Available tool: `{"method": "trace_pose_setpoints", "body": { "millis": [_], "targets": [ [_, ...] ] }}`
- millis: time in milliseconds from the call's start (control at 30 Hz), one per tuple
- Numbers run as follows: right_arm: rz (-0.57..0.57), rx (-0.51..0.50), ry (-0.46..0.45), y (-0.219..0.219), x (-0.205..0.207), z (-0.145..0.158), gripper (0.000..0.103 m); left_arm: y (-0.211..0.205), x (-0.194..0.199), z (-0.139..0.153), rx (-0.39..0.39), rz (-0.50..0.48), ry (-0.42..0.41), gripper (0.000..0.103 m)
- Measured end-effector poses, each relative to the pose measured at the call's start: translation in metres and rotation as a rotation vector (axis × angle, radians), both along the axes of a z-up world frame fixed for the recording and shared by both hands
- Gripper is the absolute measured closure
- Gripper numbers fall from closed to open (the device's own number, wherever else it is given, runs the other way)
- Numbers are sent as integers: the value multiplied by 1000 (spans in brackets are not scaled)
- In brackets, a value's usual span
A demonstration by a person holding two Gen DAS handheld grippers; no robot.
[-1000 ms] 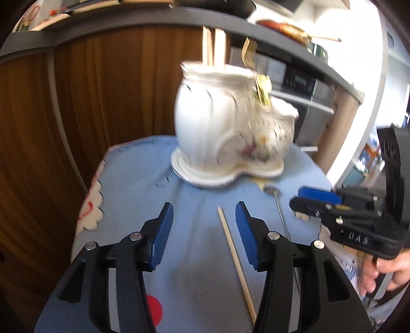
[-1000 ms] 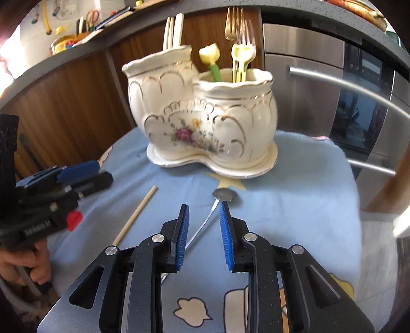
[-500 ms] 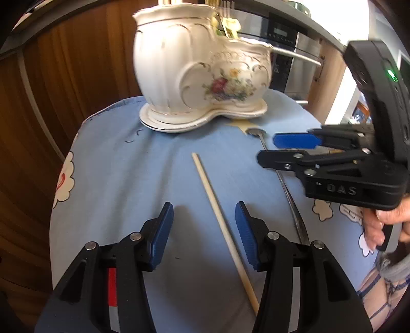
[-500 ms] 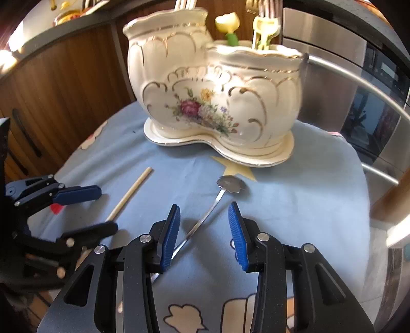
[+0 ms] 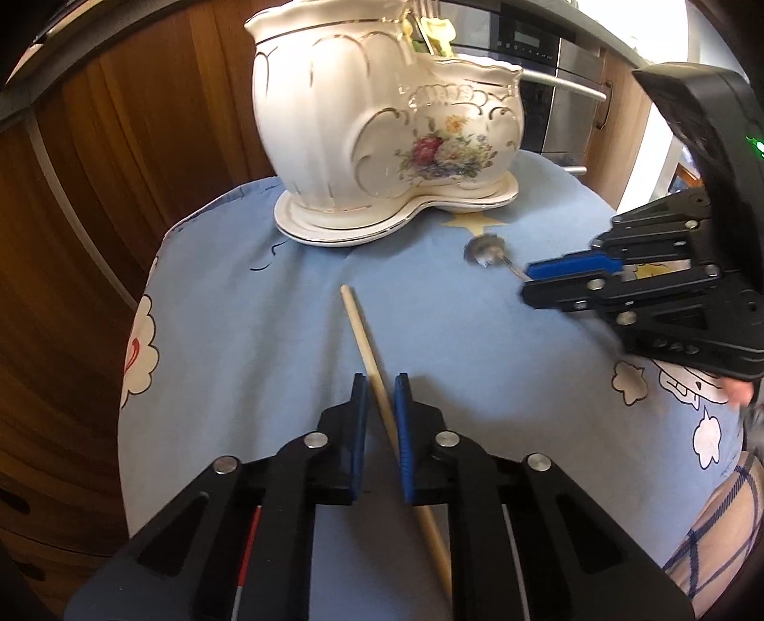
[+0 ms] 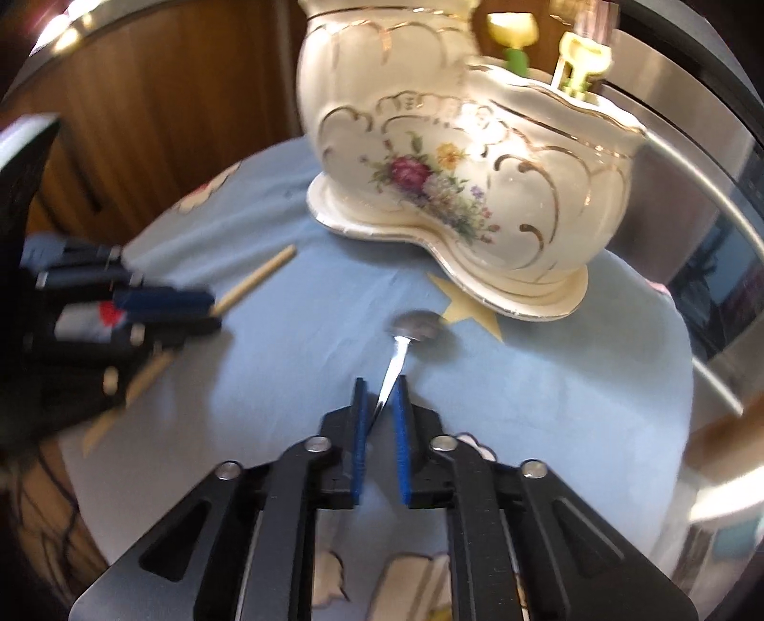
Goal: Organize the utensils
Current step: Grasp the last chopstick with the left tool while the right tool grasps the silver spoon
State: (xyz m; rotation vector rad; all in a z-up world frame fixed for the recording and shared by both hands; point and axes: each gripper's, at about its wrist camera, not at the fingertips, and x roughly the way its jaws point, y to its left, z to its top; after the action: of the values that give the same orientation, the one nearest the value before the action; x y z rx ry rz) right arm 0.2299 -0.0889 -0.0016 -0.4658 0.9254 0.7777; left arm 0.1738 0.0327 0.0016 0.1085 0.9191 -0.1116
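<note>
Straddling a wooden chopstick [image 5: 370,356] that lay on a blue cartoon-print cloth [image 5: 229,325], the left gripper [image 5: 381,399] had its blue pads [image 5: 359,420] drawn in to a narrow gap on either side of the stick, though whether they actually pressed on the wood could not be told from its own camera. The chopstick ran from the near edge of the cloth toward the far side, its far tip pointing at a white ceramic utensil holder [image 5: 382,124] painted with flowers and gold scrolls, which stood on a matching saucer base [image 5: 396,215] at the far end of the table. To the right, the right gripper [image 6: 380,399] was lowered over a metal spoon [image 6: 406,344], its pads likewise close together with the shiny handle running in between them; contact with the handle could not be confirmed. The spoon's bowl [image 6: 418,326] lay face down on a yellow star printed on the cloth, just in front of the holder's base. Pale yellow and green utensil handles [image 6: 518,43] stood upright in the holder's lower right compartment. Wooden cabinet fronts [image 5: 119,157] rose behind the table on the left, and a stainless-steel oven [image 5: 549,91] stood behind it on the right.
</note>
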Motion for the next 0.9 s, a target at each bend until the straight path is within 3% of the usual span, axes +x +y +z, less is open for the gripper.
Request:
{"method": "trace_pose_setpoints", "body": {
  "millis": [133, 433, 533, 600, 900],
  "targets": [
    [45, -80, 21, -6, 2, 3, 98, 5, 7, 2, -22, -8, 41, 91],
    [22, -79, 122, -22, 18, 7, 97, 7, 22, 3, -78, 8, 111, 89],
    [15, -82, 128, -24, 17, 7, 97, 7, 22, 4, -98, 14, 124, 78],
    [13, -83, 132, -26, 17, 7, 97, 6, 23, 5, -95, 17, 133, 70],
    [29, -138, 128, -11, 21, 5, 96, -8, 29, 3, 2, -19, 186, 69]
  ]
}}
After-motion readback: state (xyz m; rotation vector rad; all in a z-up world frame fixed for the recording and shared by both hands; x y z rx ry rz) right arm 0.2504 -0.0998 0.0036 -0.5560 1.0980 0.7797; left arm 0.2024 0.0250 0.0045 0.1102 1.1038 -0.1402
